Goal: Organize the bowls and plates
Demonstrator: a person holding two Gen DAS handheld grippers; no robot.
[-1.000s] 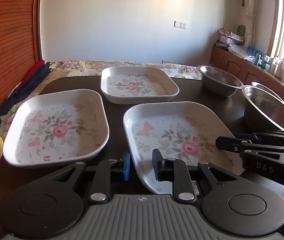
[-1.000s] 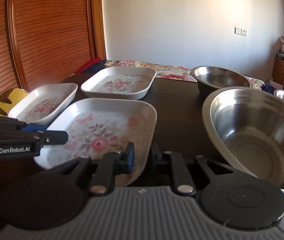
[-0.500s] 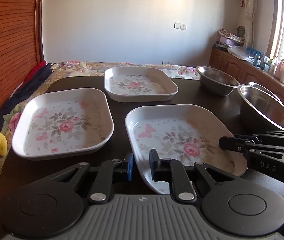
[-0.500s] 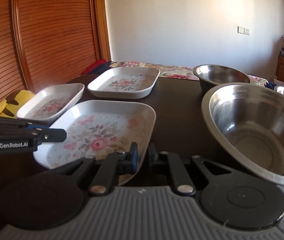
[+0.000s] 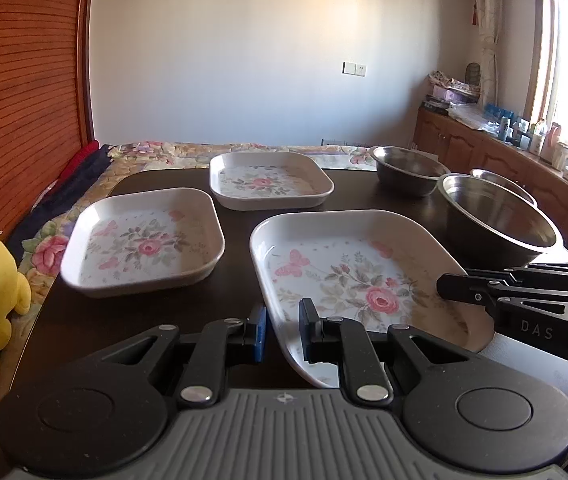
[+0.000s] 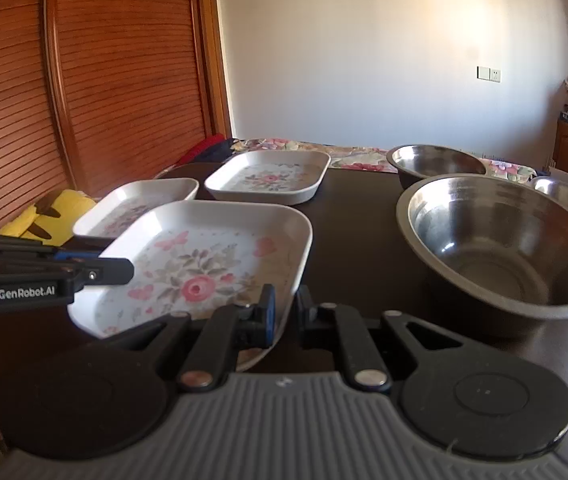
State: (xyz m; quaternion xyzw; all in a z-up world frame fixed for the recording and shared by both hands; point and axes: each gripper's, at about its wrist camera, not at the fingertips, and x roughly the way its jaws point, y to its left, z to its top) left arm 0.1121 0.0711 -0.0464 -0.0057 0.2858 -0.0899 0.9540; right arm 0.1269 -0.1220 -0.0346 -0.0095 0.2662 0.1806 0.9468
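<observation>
Risen and pulled back a touch over the last second, going by the left wrist view, with the side floral plate point(image 5: 143, 240) and the far floral plate point(image 5: 269, 180) now sitting lower and smaller on the dark table point(image 5: 235, 248). Still pinching the near-left rim of the big floral plate point(image 5: 356, 272) with the left gripper point(image 5: 284, 330), closed down narrow, rim right between the pads. No shift of that plate against the claw, so probably off the table and coming along for the ride, though hard to call for sure. Also spotting the right gripper point(image 5: 444, 288) poking in at the plate's right edge.

Over to the right wrist view: same story, squeezed narrow on the plate's near-right rim with the right gripper point(image 6: 286, 310), just left of the large steel bowl point(image 6: 500, 240). Looks like a two-handed carry under way, most likely heading for a stack on one of the other two plates. Worth keeping level and watching for slip at those thin rim grips.
</observation>
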